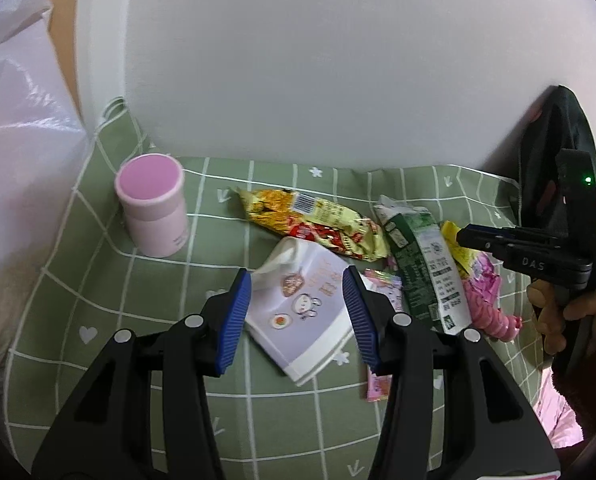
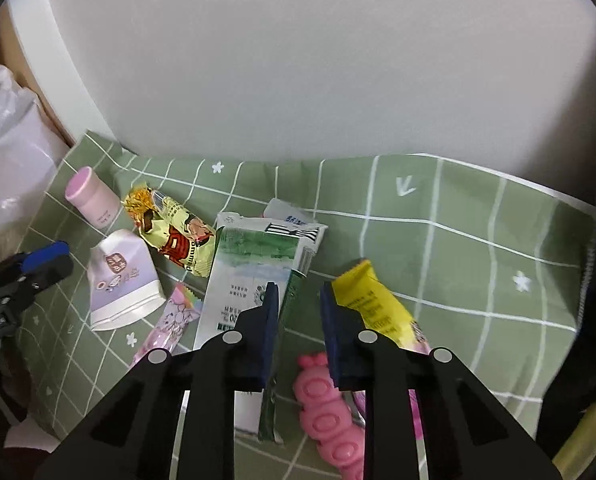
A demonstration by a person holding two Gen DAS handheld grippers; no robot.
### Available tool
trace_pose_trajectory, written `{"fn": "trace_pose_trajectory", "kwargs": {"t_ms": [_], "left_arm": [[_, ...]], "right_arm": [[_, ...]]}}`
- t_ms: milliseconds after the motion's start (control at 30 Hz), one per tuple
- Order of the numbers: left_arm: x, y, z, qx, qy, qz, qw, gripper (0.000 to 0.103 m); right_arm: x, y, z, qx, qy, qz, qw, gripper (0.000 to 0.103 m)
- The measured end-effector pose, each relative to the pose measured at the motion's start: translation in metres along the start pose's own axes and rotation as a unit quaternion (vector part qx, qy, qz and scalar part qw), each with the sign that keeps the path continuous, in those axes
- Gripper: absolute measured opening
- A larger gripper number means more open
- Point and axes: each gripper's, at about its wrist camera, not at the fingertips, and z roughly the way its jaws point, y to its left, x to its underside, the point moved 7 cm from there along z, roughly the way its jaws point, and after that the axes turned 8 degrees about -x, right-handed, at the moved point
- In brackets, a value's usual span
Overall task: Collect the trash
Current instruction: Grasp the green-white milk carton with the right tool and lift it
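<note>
A flattened lavender-and-white paper cup lies on the green checked cloth. My left gripper hovers open above it, pads apart from it; in the right wrist view its blue tip is left of the cup. A flattened green-and-white milk carton lies beside a yellow wrapper and a pink toy. My right gripper stands over the carton's right edge with a narrow gap between its pads; cloth shows in the gap.
A pink cylindrical container stands at the back left. A yellow-red snack wrapper and a pink candy wrapper lie nearby. A white plastic bag hangs at the left, a white wall behind, a dark bag at the right.
</note>
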Motion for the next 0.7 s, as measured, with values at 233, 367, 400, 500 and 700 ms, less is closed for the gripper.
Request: {"fn": "trace_pose_trajectory", "kwargs": {"t_ms": [233, 367, 400, 500, 700], "left_arm": [[0.002, -0.010, -0.001, 0.011, 0.003, 0.008, 0.9999, 0.045], [0.003, -0.004, -0.001, 0.004, 0.004, 0.003, 1.0000, 0.045], [0.004, -0.003, -0.001, 0.003, 0.004, 0.002, 1.0000, 0.045], [0.005, 0.002, 0.000, -0.003, 0.006, -0.001, 1.0000, 0.045], [0.007, 0.013, 0.000, -0.015, 0.010, -0.009, 0.9998, 0.045]], "right_arm": [[0.010, -0.013, -0.017, -0.024, -0.024, 0.030, 0.999, 0.054], [0.017, -0.002, 0.008, -0.034, 0.012, 0.028, 0.999, 0.054], [0.018, 0.003, 0.016, -0.027, 0.020, 0.022, 0.999, 0.054], [0.012, 0.011, 0.035, -0.026, 0.029, 0.021, 0.999, 0.054], [-0.017, 0.016, 0.050, -0.020, 0.026, 0.014, 0.999, 0.054]]}}
